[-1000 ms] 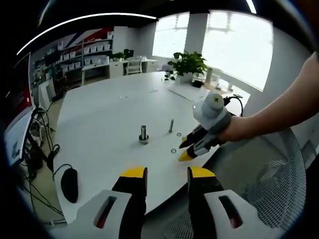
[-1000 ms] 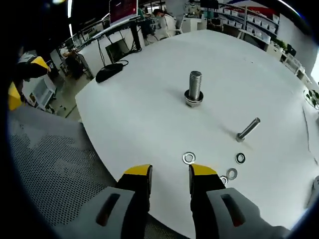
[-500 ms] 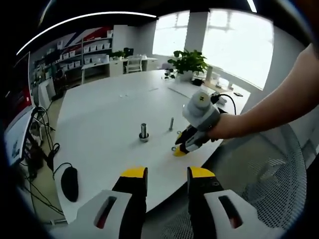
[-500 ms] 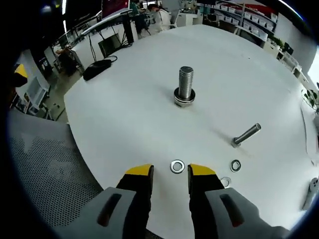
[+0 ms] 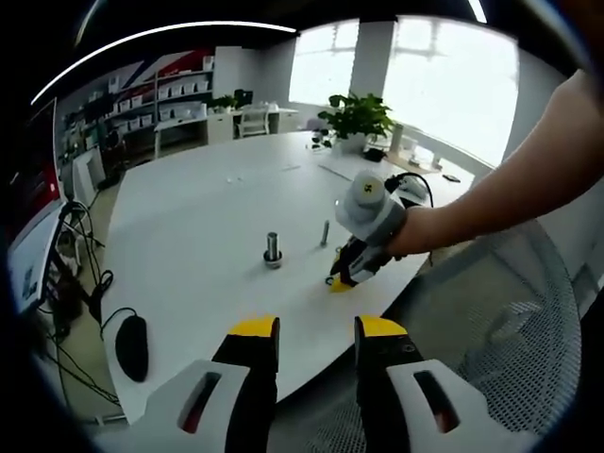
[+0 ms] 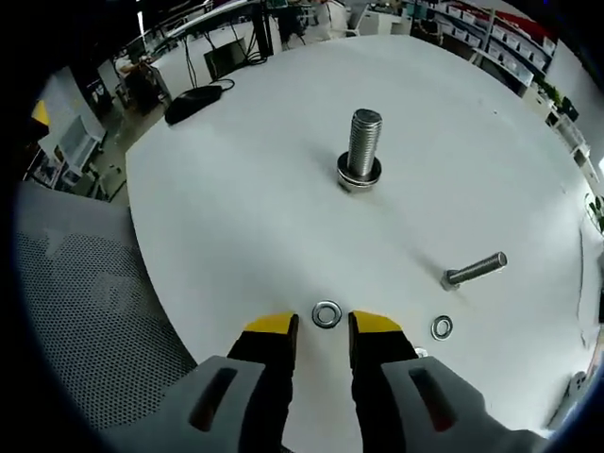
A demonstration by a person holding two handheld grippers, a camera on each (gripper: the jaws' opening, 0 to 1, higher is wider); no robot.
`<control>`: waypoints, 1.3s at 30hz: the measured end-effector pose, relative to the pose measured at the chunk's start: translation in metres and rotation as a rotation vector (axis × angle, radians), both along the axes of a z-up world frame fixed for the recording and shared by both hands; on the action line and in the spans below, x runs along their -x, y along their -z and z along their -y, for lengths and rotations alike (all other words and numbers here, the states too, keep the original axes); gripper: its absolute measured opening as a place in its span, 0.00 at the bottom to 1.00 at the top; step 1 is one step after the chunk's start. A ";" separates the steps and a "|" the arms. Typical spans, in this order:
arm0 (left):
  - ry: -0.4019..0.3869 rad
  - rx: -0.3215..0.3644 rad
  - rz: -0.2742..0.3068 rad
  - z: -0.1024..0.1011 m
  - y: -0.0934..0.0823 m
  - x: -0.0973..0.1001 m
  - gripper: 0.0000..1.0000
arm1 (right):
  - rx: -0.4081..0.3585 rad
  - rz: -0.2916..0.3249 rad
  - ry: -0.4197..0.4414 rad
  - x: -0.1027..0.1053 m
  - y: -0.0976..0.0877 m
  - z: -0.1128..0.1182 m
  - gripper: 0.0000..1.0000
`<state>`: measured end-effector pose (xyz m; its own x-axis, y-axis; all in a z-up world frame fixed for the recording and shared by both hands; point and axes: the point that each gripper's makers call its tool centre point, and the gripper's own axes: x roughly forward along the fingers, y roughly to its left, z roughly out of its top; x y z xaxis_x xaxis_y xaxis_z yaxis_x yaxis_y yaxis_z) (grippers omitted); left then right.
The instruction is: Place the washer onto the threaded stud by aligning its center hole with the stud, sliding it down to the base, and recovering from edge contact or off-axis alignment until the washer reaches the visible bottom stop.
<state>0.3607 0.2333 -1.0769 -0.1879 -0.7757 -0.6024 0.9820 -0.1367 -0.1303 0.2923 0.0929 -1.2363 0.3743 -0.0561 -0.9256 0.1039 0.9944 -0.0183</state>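
An upright threaded stud (image 6: 363, 151) stands on the white table (image 6: 236, 208), with a washer around its base. A loose washer (image 6: 327, 313) lies flat on the table just ahead of my right gripper (image 6: 323, 325). Its yellow fingertips (image 6: 272, 325) sit either side of the washer, open and apart from it. In the left gripper view, the right gripper (image 5: 343, 277), held by a hand, points down at the table right of the stud (image 5: 272, 251). My left gripper (image 5: 316, 330) hangs open off the table's near edge with nothing in it.
A loose bolt (image 6: 475, 270) lies on its side to the right, with another washer (image 6: 441, 327) near it. A black mouse (image 5: 131, 347) and cables sit at the table's left edge. A mesh chair (image 6: 85, 311) is beside the table edge. A potted plant (image 5: 357, 120) stands far back.
My right gripper has moved in over the table edge until its tips flank the loose washer, and its jaws have narrowed slightly. The left gripper has stayed still.
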 end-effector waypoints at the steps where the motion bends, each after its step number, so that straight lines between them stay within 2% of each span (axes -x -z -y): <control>1: 0.000 -0.006 -0.003 0.000 0.001 0.000 0.30 | 0.017 -0.005 -0.055 -0.002 0.000 0.001 0.24; 7: 0.001 -0.002 0.004 -0.001 -0.004 0.002 0.30 | -0.023 -0.059 -0.101 -0.005 0.002 0.003 0.22; 9: 0.001 -0.004 0.002 -0.001 -0.005 0.003 0.30 | -0.014 -0.088 -0.186 -0.007 0.005 0.004 0.22; 10: 0.001 -0.002 0.003 -0.001 -0.006 0.003 0.30 | -0.012 -0.093 -0.197 -0.007 0.006 0.004 0.22; 12: 0.001 -0.006 0.004 -0.001 -0.005 0.003 0.30 | -0.021 -0.104 -0.173 -0.006 0.006 0.004 0.22; 14: 0.002 -0.008 0.004 -0.001 -0.005 0.003 0.30 | -0.019 -0.137 -0.187 -0.008 0.006 0.007 0.19; 18: 0.001 -0.010 0.006 0.000 0.000 0.001 0.30 | -0.002 -0.229 -0.291 -0.004 0.007 0.002 0.18; 22: -0.002 -0.010 0.007 0.000 0.002 0.000 0.30 | 0.005 -0.266 -0.336 -0.003 0.007 0.002 0.18; 27: -0.002 -0.012 0.007 -0.001 -0.003 0.002 0.30 | 0.019 -0.269 -0.345 -0.005 0.009 0.004 0.18; 29: -0.002 -0.016 0.009 0.000 0.003 0.000 0.30 | 0.022 -0.265 -0.344 -0.003 0.005 0.000 0.18; 31: 0.000 -0.013 0.008 -0.001 -0.003 0.003 0.30 | 0.024 -0.263 -0.342 -0.004 0.007 0.003 0.17; 32: 0.000 -0.012 0.006 0.000 0.001 0.001 0.29 | 0.025 -0.265 -0.342 -0.004 0.007 0.002 0.16; 39: 0.008 -0.013 -0.001 0.000 0.002 0.003 0.30 | 0.054 -0.321 -0.317 -0.004 0.004 -0.002 0.16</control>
